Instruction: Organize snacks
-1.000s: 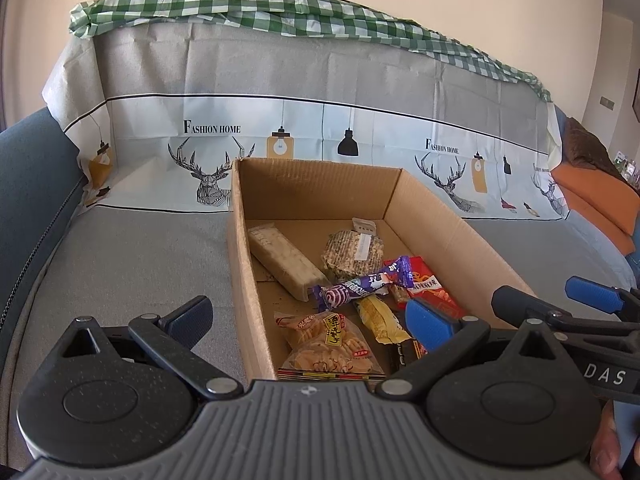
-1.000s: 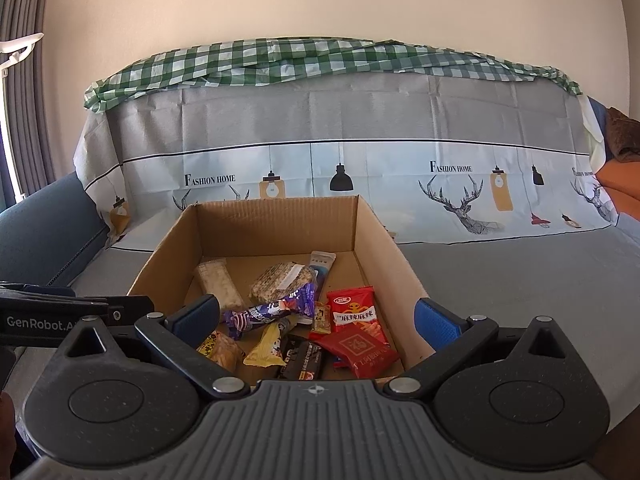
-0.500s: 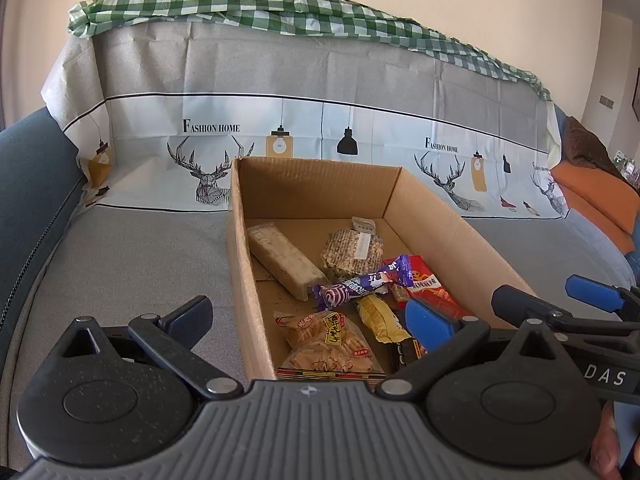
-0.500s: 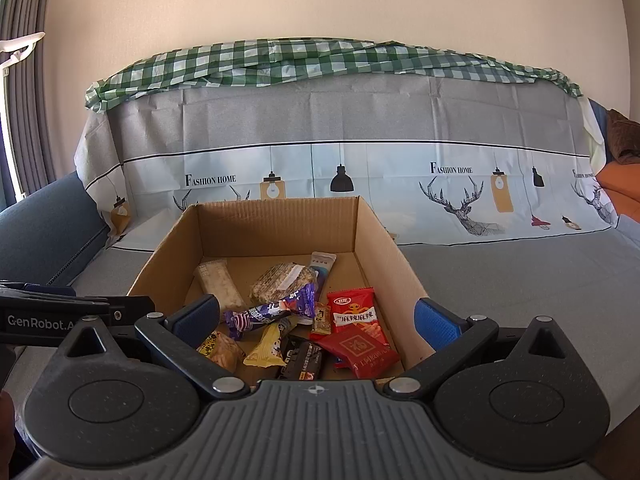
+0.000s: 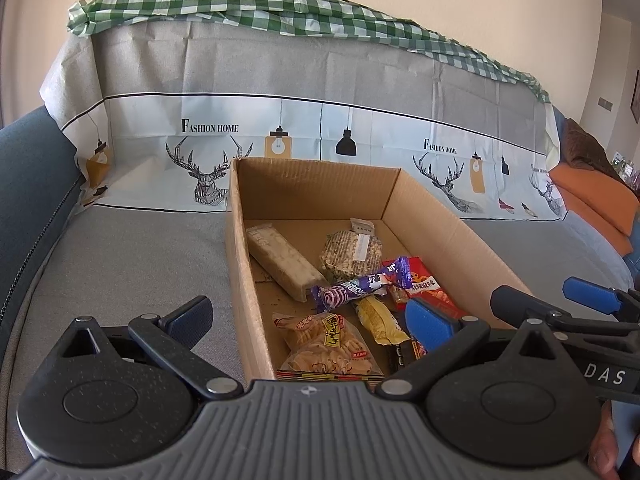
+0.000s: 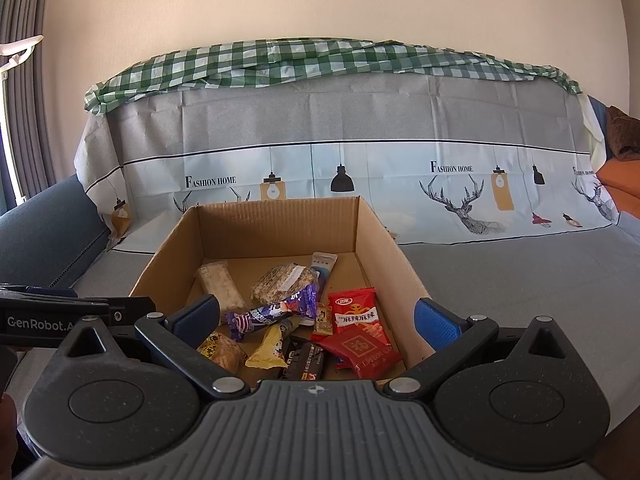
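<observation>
An open cardboard box [image 5: 240, 264] [image 6: 380, 248] sits on a grey covered sofa seat and holds several snack packets. Inside lie a long beige bar [image 5: 284, 262] [image 6: 220, 286], a round seed cake [image 5: 350, 250] [image 6: 284, 282], a purple candy wrapper [image 5: 356, 288] [image 6: 272, 312], a yellow packet [image 5: 378, 320] [image 6: 270, 348], an orange cracker bag [image 5: 326, 342], red packets [image 6: 356, 316] and a dark bar [image 6: 302, 362]. My left gripper [image 5: 308, 318] stands open at the box's near left corner, empty. My right gripper [image 6: 318, 318] stands open over the near end, empty.
The sofa back is draped with a grey cloth printed with deer and lamps [image 6: 460, 204] and a green checked cloth [image 6: 312, 64] on top. Bare grey seat [image 5: 120, 264] lies left of the box and more [image 6: 540, 280] to its right. An orange cushion [image 5: 596, 200] lies far right.
</observation>
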{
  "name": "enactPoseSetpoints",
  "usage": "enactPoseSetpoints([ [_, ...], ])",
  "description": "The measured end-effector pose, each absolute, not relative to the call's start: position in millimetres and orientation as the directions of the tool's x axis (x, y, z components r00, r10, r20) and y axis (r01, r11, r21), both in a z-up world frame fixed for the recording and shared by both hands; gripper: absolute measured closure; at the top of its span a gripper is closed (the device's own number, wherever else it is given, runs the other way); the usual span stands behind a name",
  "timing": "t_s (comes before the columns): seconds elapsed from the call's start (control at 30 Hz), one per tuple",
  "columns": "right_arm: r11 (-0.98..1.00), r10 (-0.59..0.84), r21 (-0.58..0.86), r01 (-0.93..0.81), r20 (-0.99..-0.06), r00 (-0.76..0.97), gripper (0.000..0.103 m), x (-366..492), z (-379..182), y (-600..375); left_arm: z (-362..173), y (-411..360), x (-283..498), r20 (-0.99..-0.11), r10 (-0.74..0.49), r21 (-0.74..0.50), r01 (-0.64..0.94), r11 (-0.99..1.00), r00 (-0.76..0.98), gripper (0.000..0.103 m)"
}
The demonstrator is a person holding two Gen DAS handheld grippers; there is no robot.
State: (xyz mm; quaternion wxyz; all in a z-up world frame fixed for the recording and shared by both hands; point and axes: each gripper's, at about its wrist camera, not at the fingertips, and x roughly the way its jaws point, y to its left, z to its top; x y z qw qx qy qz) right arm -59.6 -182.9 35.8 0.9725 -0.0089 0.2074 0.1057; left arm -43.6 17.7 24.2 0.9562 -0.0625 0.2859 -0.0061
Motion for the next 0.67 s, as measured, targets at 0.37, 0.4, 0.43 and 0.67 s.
enactPoseSetpoints([
  [0.37, 0.977, 0.195, 0.007, -0.211, -0.418, 0.888, 0.001, -50.0, 32.3, -180.8, 17.6, 17.5, -32.9, -0.570, -0.052, -0.126, -0.025, 0.992, 0.820, 0.000],
  [0.4, 0.977, 0.193, 0.002, -0.212, -0.418, 0.888, 0.001, -48.5, 31.6, -181.0, 17.0, 17.3, -31.4, -0.573, -0.053, -0.126, -0.024, 0.992, 0.818, 0.000],
  [0.43, 0.977, 0.192, -0.002, -0.213, -0.418, 0.888, 0.001, -47.1, 31.0, -181.2, 16.3, 17.2, -30.4, -0.573, -0.054, -0.126, -0.022, 0.992, 0.818, 0.000],
  [0.67, 0.976, 0.194, -0.015, -0.216, -0.386, 0.902, 0.001, -42.8, 31.4, -186.3, 15.1, 12.7, -25.3, -0.556, -0.079, -0.111, 0.021, 0.994, 0.827, 0.000],
])
